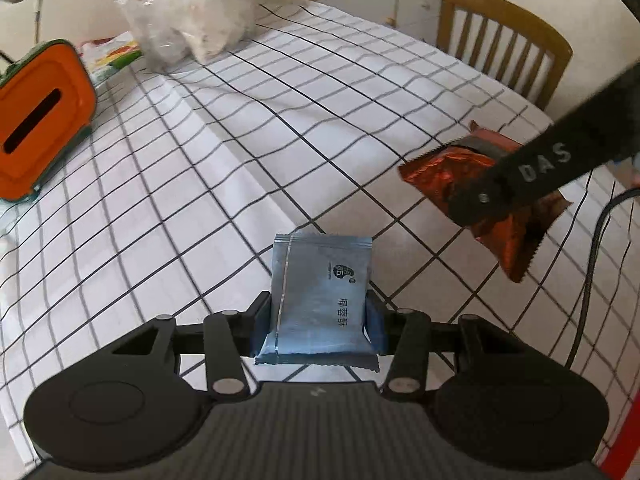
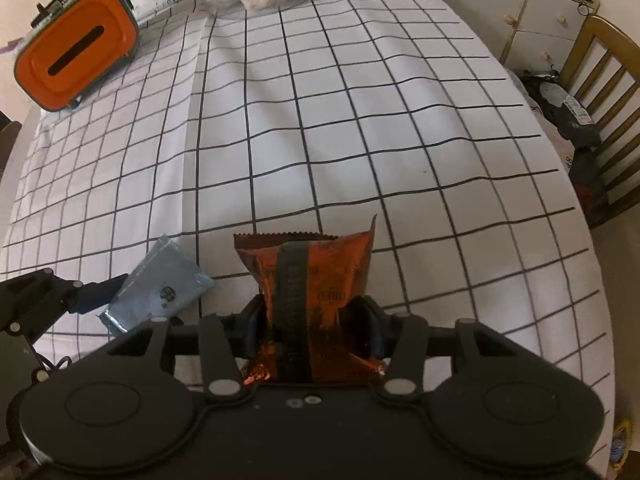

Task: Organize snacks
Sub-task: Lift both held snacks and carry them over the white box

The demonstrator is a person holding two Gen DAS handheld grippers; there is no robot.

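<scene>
The worktop (image 2: 360,128) is the biggest thing in view, covered by a white tablecloth (image 1: 248,152) with a black grid of lines. A wooden slat-back chair (image 1: 504,40) stands at its far right edge, with a pale cabinet (image 2: 536,12) behind it.

At the far end of the worktop lies a crumpled clear plastic bag (image 1: 192,20) of pale contents. Just left of it sits an orange tissue box (image 2: 76,48) with a dark slot in its lid, green trim around the rim, and a colourful printed packet (image 1: 112,54) lies between the two.

The left tongs (image 1: 322,320) pinch a light blue snack packet (image 1: 320,300) by its lower half, the blue pads pressing its two sides; the packet stands upright above the cloth, printed side toward the camera. The right tongs (image 2: 312,320) are closed on a copper-brown Oreo packet (image 2: 316,280) with a dark stripe down its middle, its serrated top edge pointing away from the camera. In the left wrist view that brown packet hangs to the right of the blue one, clear of the cloth, well apart from it. A black cable (image 1: 592,264) trails off the right edge.
</scene>
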